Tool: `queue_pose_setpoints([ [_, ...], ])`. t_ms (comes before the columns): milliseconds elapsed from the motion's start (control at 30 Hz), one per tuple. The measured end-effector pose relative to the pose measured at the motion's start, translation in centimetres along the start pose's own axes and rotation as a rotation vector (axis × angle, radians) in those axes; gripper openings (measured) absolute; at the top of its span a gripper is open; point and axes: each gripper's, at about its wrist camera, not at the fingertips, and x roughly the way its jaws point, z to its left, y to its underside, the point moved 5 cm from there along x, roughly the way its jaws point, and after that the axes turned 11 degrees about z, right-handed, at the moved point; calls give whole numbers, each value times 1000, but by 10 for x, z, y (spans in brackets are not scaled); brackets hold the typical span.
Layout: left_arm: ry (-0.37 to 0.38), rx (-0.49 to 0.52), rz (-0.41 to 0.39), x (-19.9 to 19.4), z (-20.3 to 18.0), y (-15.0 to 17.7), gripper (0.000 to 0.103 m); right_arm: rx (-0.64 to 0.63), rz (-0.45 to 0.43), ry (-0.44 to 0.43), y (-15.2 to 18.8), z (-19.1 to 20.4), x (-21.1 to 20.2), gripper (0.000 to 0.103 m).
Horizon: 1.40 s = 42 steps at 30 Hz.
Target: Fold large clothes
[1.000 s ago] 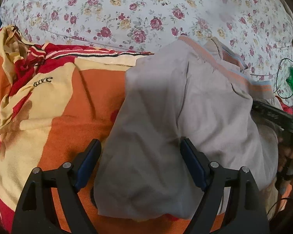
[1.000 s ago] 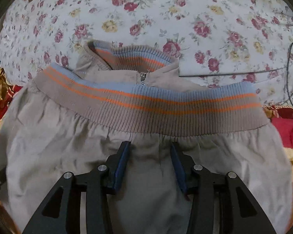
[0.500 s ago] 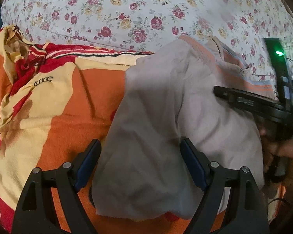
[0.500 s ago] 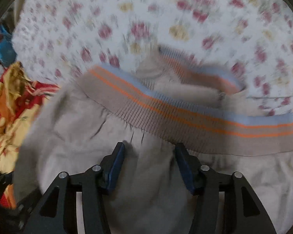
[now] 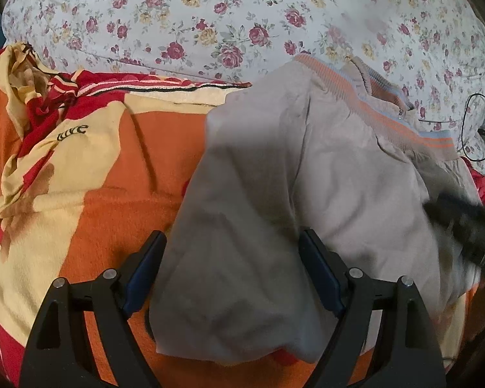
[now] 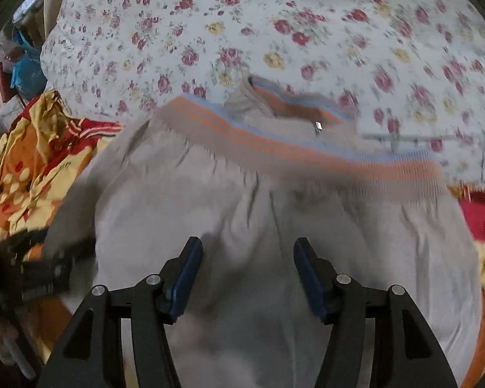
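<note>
A beige fabric jacket (image 5: 307, 194) with orange-and-blue ribbed bands is seen folded at centre frame on an orange, red and yellow blanket (image 5: 106, 168). The left gripper (image 5: 232, 271) is held wide above it, gripping nothing. The right gripper (image 6: 247, 274) jaws are opening over the cloth without pinching it.

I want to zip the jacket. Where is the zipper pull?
In the right wrist view the zipper pull sits upper centre, just below the striped collar, above the folded-up hem band.
</note>
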Motion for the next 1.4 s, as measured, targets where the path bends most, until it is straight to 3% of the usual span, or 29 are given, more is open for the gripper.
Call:
queue_pose_setpoints([
  [67, -8, 5, -4, 0, 0, 0, 85, -6, 38, 10, 9, 1, 18, 62],
  [133, -10, 4, -8, 0, 0, 1, 85, -7, 22, 40, 15, 4, 25, 62],
  [467, -3, 1, 0, 1, 1, 2, 85, -1, -12, 62, 25, -1, -6, 65],
  [600, 72, -31, 3, -8, 8, -4, 85, 36, 51, 35, 32, -7, 16, 66],
  [733, 133, -81, -41, -18, 22, -20, 86, 41, 18, 19, 25, -5, 10, 66],
  [900, 248, -85, -3, -5, 20, -45, 86, 28, 8, 4, 17, -6, -1, 66],
  [1000, 211, -84, 63, 18, 20, -52, 87, 31, 12, -2, 22, -14, -4, 66],
  [1067, 231, -95, 92, 30, 19, -51, 87, 55, 13, -25, 27, -24, -6, 66],
  [1133, 246, -91, 60, 26, 15, -50, 87, 82, 10, -54, 31, -34, -9, 66],
  [1167, 272, -81, 64, 25, 11, -49, 83, 92, 7, -64, 34, -39, -11, 66],
  [1200, 339, -52, 80, 23, 1, -47, 63, 97, 4, -68, 36, -43, -11, 66],
  [1233, 357, -17, 85, 19, -8, -45, 58, 102, 2, -73, 37, -47, -11, 66],
  [1300, 289, 77, 45, 10, -24, -43, 52, 115, 1, -85, 41, -53, -13, 67],
  [1400, 298, 123, 27, 2, -29, -41, 51, 137, -9, -102, 44, -60, -16, 67],
])
